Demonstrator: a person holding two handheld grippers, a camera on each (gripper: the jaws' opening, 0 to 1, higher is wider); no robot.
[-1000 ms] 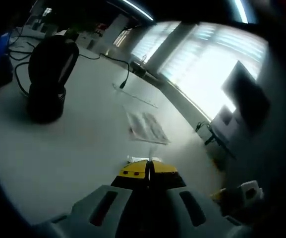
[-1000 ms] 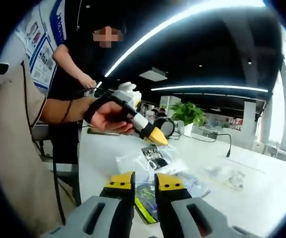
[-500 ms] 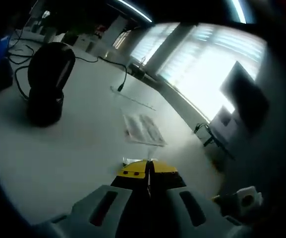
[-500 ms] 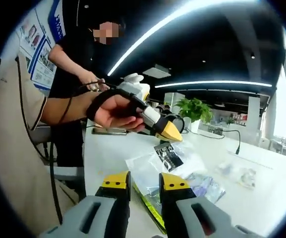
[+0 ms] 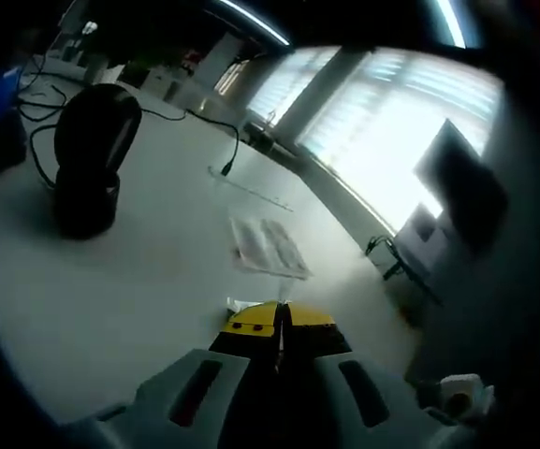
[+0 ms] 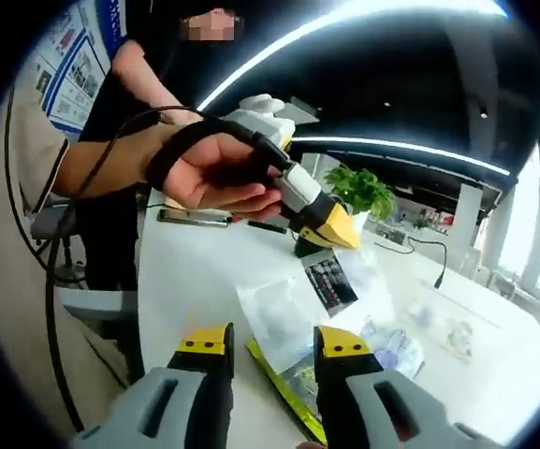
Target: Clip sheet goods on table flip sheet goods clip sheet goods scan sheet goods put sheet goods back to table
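White desk (image 6: pixel 204 281) carries loose packets. Left gripper (image 6: pixel 330 227) fingers pinch a clear sheet goods packet (image 6: pixel 307 295) aloft. Right gripper (image 6: pixel 272 346) fingers gape, empty.

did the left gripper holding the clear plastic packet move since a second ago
Yes. In the right gripper view the left gripper with the clear plastic packet has shifted right, toward the green potted plant, though this camera moved too.

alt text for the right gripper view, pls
A hand holds the left gripper, shut on a clear packet that hangs above a white table. At the bottom, the right gripper stands open just below it, over a green-edged packet lying on the table. A potted plant stands behind.
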